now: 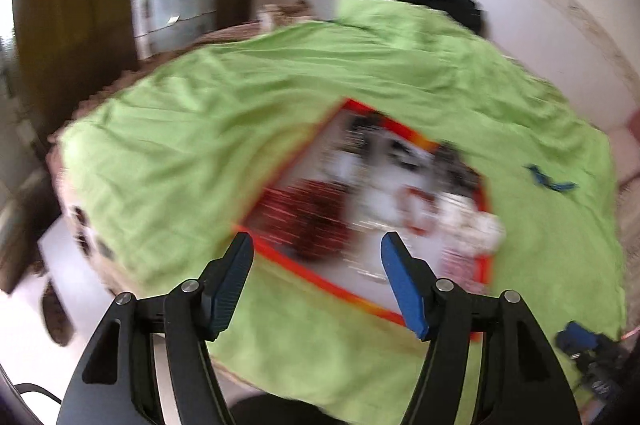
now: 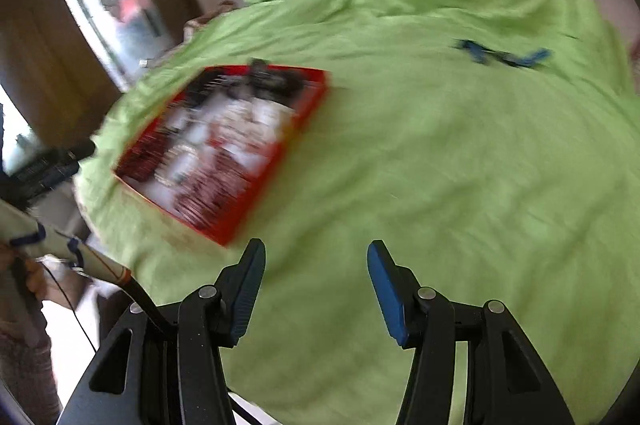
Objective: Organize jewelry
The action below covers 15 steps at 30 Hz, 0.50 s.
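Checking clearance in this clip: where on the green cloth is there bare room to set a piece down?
Bare green cloth spreads between the red tray and the blue item, and ahead of the right gripper. The tray itself is crowded. The left gripper hangs over its near edge.

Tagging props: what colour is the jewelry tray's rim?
Red-orange rim on the jewelry tray, clearest in the right wrist view; it sits on the green cloth.
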### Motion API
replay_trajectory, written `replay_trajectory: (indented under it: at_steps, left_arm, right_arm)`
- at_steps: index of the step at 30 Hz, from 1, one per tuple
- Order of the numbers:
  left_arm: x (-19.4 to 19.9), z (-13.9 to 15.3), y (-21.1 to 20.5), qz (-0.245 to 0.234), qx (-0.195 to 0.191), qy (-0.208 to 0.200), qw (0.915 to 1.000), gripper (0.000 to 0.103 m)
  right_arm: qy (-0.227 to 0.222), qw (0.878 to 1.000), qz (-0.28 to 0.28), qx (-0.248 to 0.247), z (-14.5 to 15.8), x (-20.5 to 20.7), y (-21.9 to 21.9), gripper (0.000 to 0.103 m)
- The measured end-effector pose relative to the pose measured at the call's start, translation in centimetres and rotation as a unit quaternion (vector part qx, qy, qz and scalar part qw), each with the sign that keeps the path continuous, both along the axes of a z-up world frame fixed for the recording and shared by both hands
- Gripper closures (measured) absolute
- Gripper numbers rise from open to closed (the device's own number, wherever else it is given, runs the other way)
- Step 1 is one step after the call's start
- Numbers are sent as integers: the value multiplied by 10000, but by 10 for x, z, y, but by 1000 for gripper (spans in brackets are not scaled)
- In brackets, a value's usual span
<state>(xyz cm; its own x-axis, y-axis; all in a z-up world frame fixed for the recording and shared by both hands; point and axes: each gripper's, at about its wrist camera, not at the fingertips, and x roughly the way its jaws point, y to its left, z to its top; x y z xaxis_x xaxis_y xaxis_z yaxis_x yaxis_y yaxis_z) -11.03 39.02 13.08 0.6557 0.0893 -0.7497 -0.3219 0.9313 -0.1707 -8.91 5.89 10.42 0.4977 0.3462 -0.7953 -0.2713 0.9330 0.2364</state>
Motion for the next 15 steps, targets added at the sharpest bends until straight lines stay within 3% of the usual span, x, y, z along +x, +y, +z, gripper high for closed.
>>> replay_trajectory:
  at_steps: [3, 7, 10, 15]
  left_arm:
    - [17, -5, 43, 265, -161, 75, 9995, 37]
    - [54, -19, 70, 147, -481, 199, 9985, 36]
    - [85, -35, 70, -121, -634, 419, 9970, 36]
    - [124, -62, 61, -481, -739, 728, 9934, 36]
  right_arm:
    - [2, 9995, 219, 205, 3, 29, 31, 38]
    - [-207, 9988, 249, -378, -5, 66, 67, 37]
    - [-235, 9974, 57, -681, -16, 94, 74, 59]
    - [285, 9995, -28, -151, -38, 112, 66, 60]
